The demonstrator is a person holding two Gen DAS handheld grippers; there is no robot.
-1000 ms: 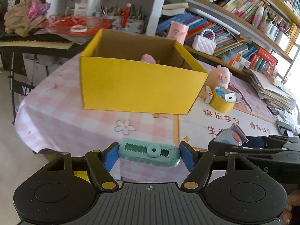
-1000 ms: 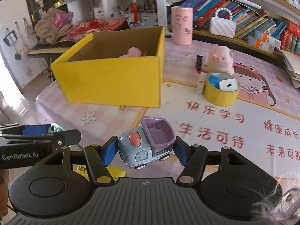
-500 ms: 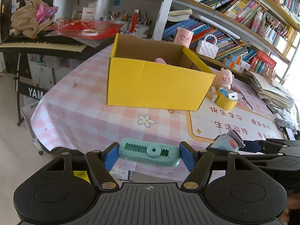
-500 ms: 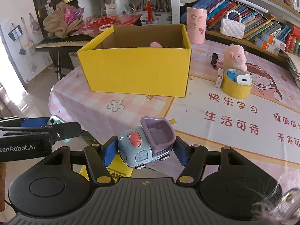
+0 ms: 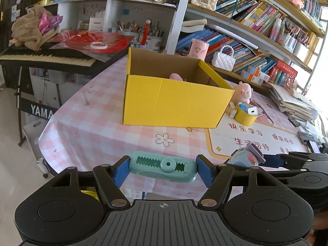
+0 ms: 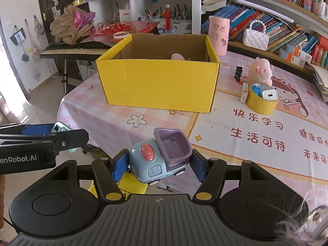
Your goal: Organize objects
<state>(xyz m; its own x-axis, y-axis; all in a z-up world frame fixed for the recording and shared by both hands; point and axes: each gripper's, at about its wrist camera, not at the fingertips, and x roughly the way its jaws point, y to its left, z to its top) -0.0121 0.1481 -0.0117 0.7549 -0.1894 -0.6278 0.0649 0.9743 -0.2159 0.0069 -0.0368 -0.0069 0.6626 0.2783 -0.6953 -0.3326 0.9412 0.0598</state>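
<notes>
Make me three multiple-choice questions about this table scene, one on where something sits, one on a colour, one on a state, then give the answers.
1. Where is the white charger block?
A. in the yellow tape ring
B. in the yellow box
C. on the keyboard

2. What colour is the toy truck bed?
A. red
B. purple
C. green

3. What is the left gripper doing?
A. hanging empty
B. lying on the table
C. clamping a teal plastic piece

Answers: A, the block sits inside the ring; B, the tub behind the cab is purple; C, its jaws press both ends.
</notes>
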